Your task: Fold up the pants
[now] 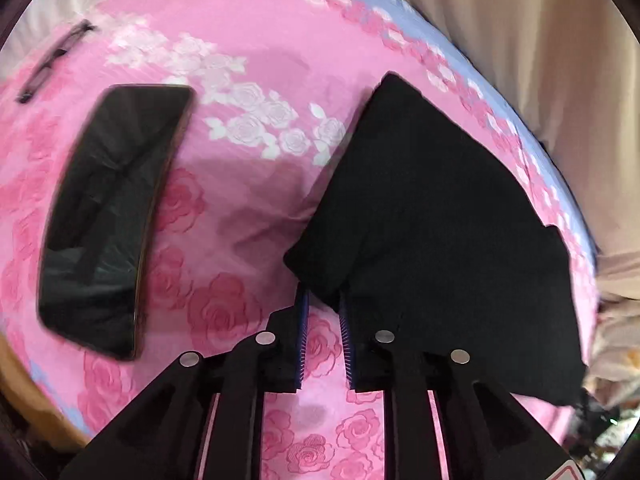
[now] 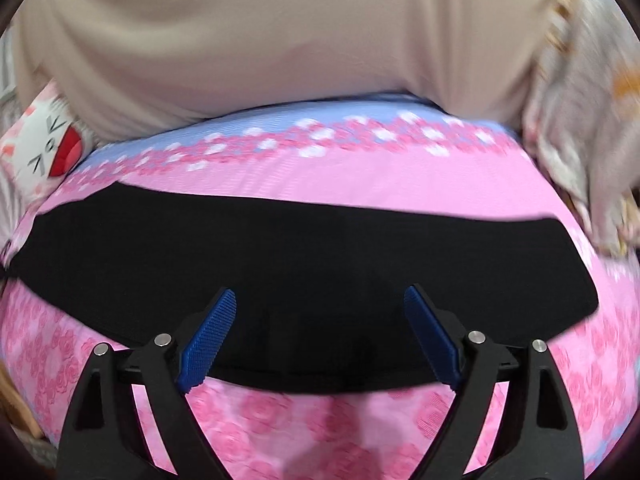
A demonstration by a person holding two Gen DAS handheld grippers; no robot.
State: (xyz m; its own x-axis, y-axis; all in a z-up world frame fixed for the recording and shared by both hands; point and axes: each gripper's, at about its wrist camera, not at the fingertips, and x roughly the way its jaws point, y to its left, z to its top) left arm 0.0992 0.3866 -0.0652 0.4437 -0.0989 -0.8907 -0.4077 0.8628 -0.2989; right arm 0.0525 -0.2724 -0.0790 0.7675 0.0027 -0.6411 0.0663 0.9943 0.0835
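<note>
Here my left hand-held gripper [image 1: 323,300] pinches a corner of the pants [image 1: 432,216] — soft, limp cloth — while my right hand-held gripper [image 2: 320,300] gapes wide just above their near hem.

Support: a bed [image 1: 248,208], covered by a pink sheet printed with darker pink roses, a patch of white roses, and a pale blue band along its far edge.
Pants: black pants [image 1: 432,216] lay folded flat on the sheet, toward the blue band; in the right wrist view they [image 2: 304,264] stretched as a wide dark strip across the bed [image 2: 360,184].
Phone: a dark phone [image 1: 112,216] lay screen-up, well apart from the pants.
Glasses: a pair of dark-framed glasses [image 1: 52,60] lay beyond the phone.
Pillow: a white and red cartoon-print pillow [image 2: 44,148] rested at the bed's edge.
</note>
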